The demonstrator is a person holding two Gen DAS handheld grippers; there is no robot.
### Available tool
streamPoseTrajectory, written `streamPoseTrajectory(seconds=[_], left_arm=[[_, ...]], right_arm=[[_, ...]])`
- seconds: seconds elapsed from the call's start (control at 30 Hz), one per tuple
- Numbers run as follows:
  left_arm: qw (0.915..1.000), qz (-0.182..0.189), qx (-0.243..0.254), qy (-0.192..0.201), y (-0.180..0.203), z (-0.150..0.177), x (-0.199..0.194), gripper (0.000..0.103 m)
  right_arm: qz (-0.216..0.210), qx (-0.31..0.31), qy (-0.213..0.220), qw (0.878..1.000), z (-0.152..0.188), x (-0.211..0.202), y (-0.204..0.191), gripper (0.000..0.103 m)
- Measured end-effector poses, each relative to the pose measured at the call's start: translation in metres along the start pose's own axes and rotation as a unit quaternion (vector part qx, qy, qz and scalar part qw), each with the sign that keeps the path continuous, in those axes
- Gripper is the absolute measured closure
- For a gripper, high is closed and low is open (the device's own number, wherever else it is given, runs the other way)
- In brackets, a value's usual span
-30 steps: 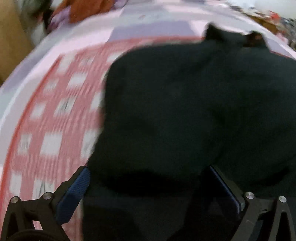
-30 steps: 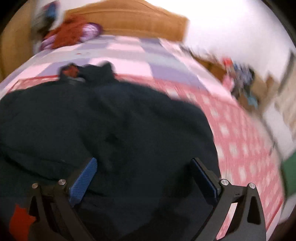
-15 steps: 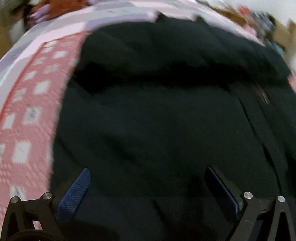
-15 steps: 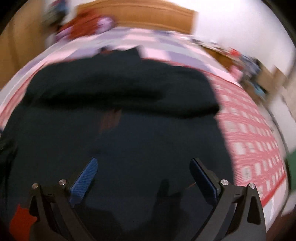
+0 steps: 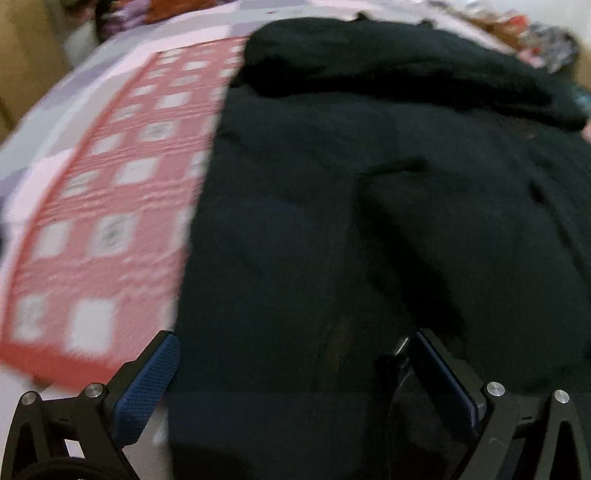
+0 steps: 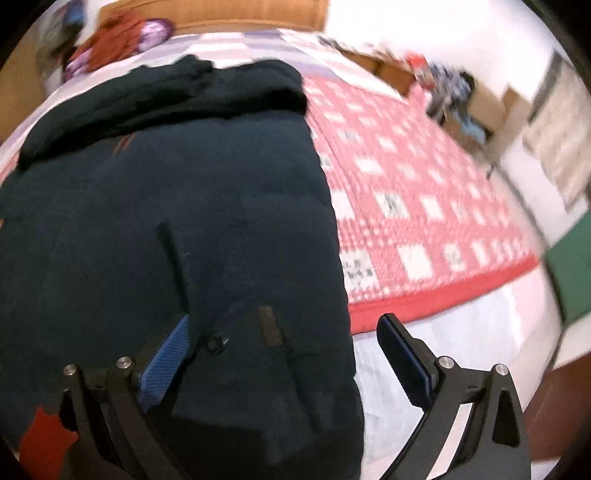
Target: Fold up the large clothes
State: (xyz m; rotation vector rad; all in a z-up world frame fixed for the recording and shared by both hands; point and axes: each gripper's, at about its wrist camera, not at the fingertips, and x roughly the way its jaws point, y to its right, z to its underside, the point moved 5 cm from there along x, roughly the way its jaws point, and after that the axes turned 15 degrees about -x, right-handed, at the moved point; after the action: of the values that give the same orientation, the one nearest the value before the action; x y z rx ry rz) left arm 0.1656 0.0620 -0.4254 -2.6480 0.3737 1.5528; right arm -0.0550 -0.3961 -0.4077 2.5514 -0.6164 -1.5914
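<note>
A large dark navy jacket (image 5: pixel 369 206) lies spread on the bed, its far part folded over into a thick band (image 5: pixel 388 62). It also fills the left of the right wrist view (image 6: pixel 166 206), with the folded band at the top (image 6: pixel 166 96). My left gripper (image 5: pixel 295 354) is open, low over the jacket's near left edge, with nothing between the pads. My right gripper (image 6: pixel 284 336) is open over the jacket's near right edge by a pocket strip (image 6: pixel 269 326) and a small snap (image 6: pixel 216 343).
The bed has a red and white checked blanket (image 6: pixel 424 206) over a pink and lilac sheet (image 5: pixel 110 62). Orange and purple clothes (image 6: pixel 122 40) lie by the wooden headboard (image 6: pixel 229 14). Cardboard boxes and clutter (image 6: pixel 476 103) stand beside the bed on the right.
Both grippers have drawn back toward the near end of the jacket, still open. The left view has shifted left and the right view has shifted right, showing more blanket on each side.
</note>
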Motion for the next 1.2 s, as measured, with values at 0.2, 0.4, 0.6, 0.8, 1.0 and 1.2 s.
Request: streamPoseTrajectory(seconds=[0.2, 0.4, 0.6, 0.8, 1.0, 1.2], left_arm=[[0.9992, -0.027, -0.027, 0.014, -0.025, 0.039, -0.057, 0.001], [0.9937, -0.087, -0.06, -0.037, -0.068, 0.086, -0.049, 0.001], [0.9898, -0.103, -0.079, -0.059, -0.097, 0.124, -0.052, 0.001], [0.9921, -0.085, -0.073, -0.057, -0.093, 0.141, -0.058, 0.001], [0.9937, -0.072, -0.067, -0.053, -0.096, 0.152, -0.066, 0.001], [0.9943, -0.078, -0.032, -0.065, -0.106, 0.172, -0.073, 0.001]], right_arm=[[-0.043, 0.005, 0.031, 0.999, 0.013, -0.03, -0.02, 0.003], [-0.019, 0.02, -0.1, 0.995, 0.116, -0.001, 0.002, 0.003], [0.058, 0.091, -0.156, 0.982, 0.197, -0.033, 0.046, 0.003], [0.05, 0.069, -0.149, 0.985, 0.213, -0.047, 0.004, 0.003], [0.037, 0.082, -0.173, 0.981, 0.231, -0.022, -0.034, 0.003], [0.085, 0.139, -0.124, 0.979, 0.203, -0.016, -0.015, 0.003]])
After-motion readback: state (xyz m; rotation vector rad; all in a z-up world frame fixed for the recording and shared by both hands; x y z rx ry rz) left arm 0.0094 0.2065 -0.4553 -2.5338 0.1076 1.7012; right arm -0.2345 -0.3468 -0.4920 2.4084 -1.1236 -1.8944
